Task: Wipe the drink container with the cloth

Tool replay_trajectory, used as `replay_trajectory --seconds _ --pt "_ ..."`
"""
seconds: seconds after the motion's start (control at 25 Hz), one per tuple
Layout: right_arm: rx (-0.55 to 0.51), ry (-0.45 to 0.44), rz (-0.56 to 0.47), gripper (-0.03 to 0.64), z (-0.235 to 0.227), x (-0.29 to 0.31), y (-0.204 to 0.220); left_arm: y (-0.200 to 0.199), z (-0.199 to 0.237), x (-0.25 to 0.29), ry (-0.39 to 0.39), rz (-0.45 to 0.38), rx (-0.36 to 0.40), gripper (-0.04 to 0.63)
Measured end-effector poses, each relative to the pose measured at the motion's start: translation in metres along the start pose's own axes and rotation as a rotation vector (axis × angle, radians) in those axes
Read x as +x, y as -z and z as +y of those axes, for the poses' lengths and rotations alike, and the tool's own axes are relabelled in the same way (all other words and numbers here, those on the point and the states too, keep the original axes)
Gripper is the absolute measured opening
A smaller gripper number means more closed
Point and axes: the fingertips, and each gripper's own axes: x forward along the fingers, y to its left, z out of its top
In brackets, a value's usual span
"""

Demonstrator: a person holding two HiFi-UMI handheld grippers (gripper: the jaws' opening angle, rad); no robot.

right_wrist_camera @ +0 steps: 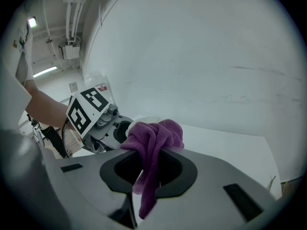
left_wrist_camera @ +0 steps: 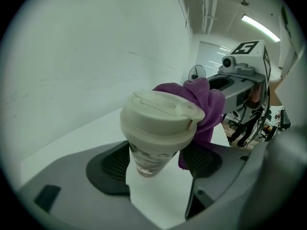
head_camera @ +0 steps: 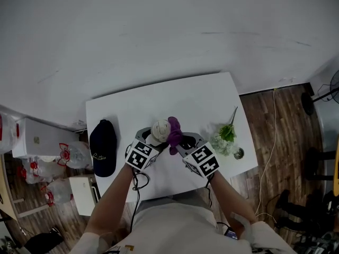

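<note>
I see the cream-lidded drink cup (left_wrist_camera: pixel 156 128) raised and tilted, the bunched purple cloth (left_wrist_camera: pixel 205 102) against its lid's side.

Soft, even light is spreading over the white table (head_camera: pixel 201 97), throwing only faint shadows, while the floor (head_camera: pixel 288 136) at the right is looking dim. Both gripper views are bending toward round black edges. A ceiling lamp (left_wrist_camera: pixel 261 27) is glaring at the far right of the left one, and the nearest parts are looking blurred.
</note>
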Motion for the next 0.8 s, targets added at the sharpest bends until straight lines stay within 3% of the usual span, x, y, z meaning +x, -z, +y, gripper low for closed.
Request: replay_trajectory --seconds 0.2,0.4,0.64,0.8 --pt "0.054 -0.068 -0.035 0.091 -0.011 0.001 0.009 -0.001 0.000 0.001 -0.010 0.000 -0.010 0.360" --pt "0.057 -0.023 0.030 0.091 -0.028 0.021 0.044 0.001 -0.005 0.002 -0.007 0.020 0.027 0.360" --pt "0.121 -0.008 0.123 0.087 -0.037 0.070 0.099 0.001 -0.004 0.002 -0.018 0.033 0.002 0.360" --pt "0.091 -0.013 0.182 0.087 -0.028 0.085 0.112 0.003 -0.004 0.001 -0.035 0.043 -0.007 0.360"
